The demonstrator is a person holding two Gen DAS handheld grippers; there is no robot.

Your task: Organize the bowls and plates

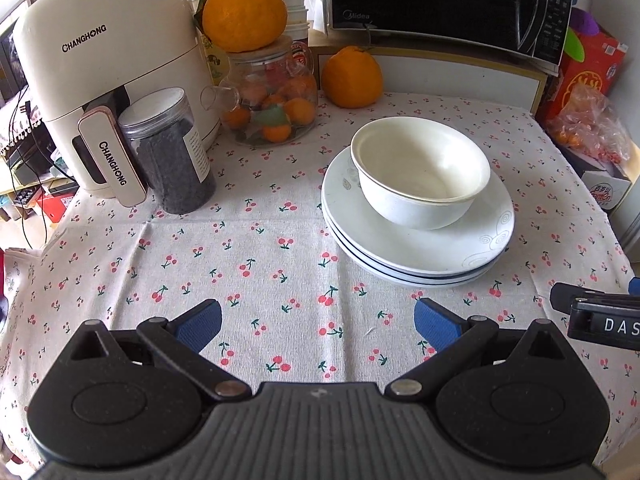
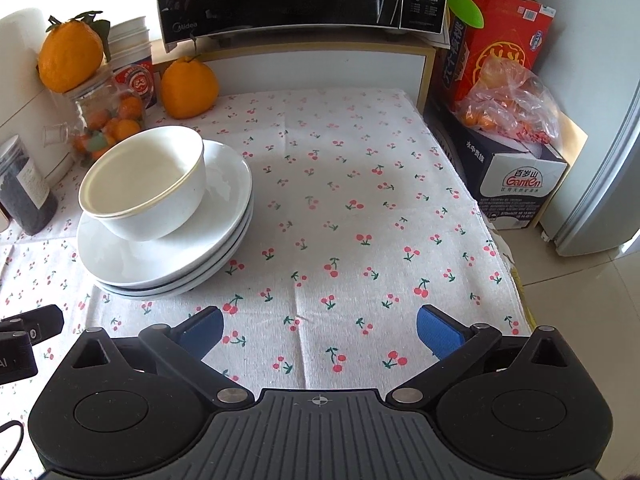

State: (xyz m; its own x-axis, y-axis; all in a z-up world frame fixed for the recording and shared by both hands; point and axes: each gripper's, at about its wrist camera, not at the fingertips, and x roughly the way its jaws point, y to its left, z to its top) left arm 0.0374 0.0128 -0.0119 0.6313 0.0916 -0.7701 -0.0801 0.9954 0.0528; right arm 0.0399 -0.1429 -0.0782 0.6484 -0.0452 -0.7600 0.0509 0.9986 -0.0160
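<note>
A stack of white bowls point(image 1: 420, 176) sits on a stack of three white plates point(image 1: 416, 256) on the cherry-print tablecloth. In the right wrist view the bowls point(image 2: 144, 184) and plates point(image 2: 160, 264) are at the left. My left gripper point(image 1: 318, 322) is open and empty, hovering over bare cloth in front of and left of the plates. My right gripper point(image 2: 320, 326) is open and empty, over bare cloth to the right of the plates. Part of the right gripper's body point(image 1: 600, 316) shows at the left view's right edge.
An air fryer point(image 1: 108, 64), a dark jar point(image 1: 172, 152) and a glass teapot of small oranges point(image 1: 272, 108) stand at the back left. A large orange point(image 1: 352, 78) and a microwave point(image 1: 448, 0) are behind. Boxes point(image 2: 512, 176) stand off the table's right edge.
</note>
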